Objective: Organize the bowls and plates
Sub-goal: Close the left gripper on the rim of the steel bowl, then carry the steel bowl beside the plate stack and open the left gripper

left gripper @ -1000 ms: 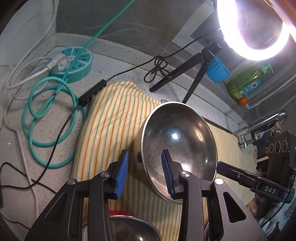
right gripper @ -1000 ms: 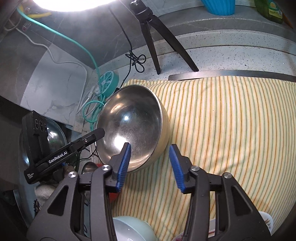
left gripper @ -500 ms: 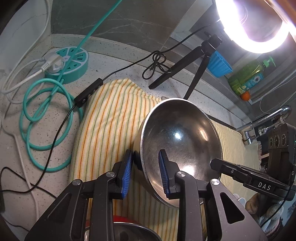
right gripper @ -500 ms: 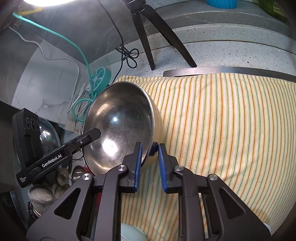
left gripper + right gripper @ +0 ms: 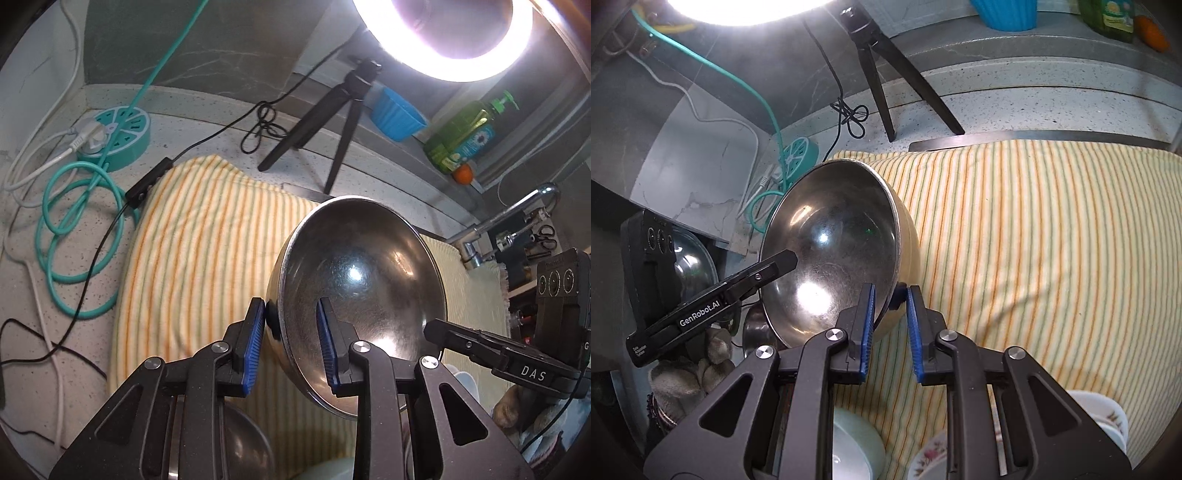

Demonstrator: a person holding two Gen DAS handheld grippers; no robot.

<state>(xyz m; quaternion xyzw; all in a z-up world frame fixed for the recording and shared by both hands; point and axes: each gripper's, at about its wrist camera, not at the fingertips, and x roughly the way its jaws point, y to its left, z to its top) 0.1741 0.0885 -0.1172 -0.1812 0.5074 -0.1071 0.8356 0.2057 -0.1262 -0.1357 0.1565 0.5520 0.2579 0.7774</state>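
The steel bowl (image 5: 360, 280) is tilted on its side above the striped cloth (image 5: 192, 258), near the cloth's left part. The left tongs (image 5: 291, 339) are narrow and pinch the bowl's rim, one pad inside and one outside. The right tongs (image 5: 890, 328) also grip the rim at the opposite side, with a narrow gap. Far on the desk (image 5: 207, 136) stands a black tripod (image 5: 325, 122).

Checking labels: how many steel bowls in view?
2. One steel bowl clamped by left gripper and right gripper; second bowl low behind the left gripper, mostly hidden. Others may be hidden.
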